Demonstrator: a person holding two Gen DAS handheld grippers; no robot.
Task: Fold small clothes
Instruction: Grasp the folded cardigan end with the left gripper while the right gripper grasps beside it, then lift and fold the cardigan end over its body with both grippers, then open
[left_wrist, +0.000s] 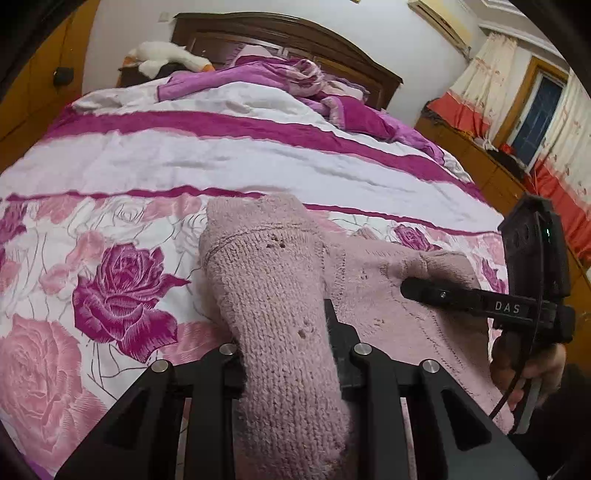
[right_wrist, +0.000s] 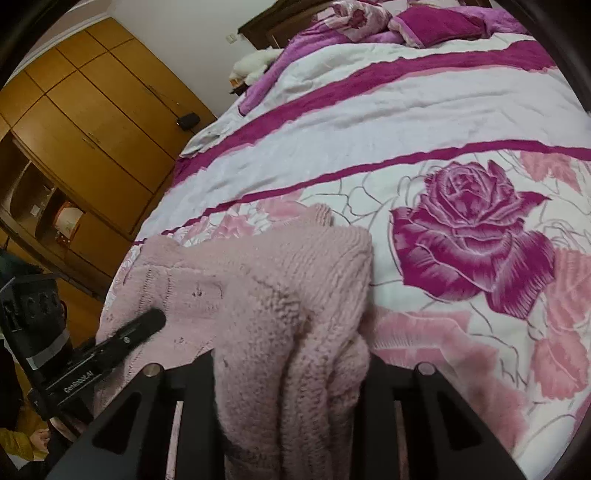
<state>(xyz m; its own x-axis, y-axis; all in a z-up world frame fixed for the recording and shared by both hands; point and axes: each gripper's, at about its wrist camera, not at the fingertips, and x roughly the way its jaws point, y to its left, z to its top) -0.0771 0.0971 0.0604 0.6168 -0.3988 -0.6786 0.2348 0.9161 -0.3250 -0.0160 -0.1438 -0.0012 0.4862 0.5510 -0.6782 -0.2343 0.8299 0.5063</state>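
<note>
Nearest the left wrist camera, a thick fold of the pink knitted sweater (left_wrist: 273, 295) bulges up between the fingers of the left gripper (left_wrist: 286, 373), which are clamped together on it. In the right wrist view the right gripper (right_wrist: 291, 373) has its fingers closed on another bunched part of the same sweater (right_wrist: 258, 288), the wool filling the gap between them. Each gripper also shows in the other's view, pressed into the knit from the side. The rest of the garment lies spread on the bed (left_wrist: 184, 162), on the rose-printed quilt near its close edge, well apart from the crumpled purple blanket (left_wrist: 295, 81) and the white soft toy (left_wrist: 162, 55) at the far end by the headboard.

The step in hand looks like lifting both pinched parts to carry them over for a fold. To do it well, both hands should probably rise together and level, keeping the wool taut between them so the fold line falls straight. The loose, stretchy knit could sag or slip, so slow, even movement and a firm hold would help.
</note>
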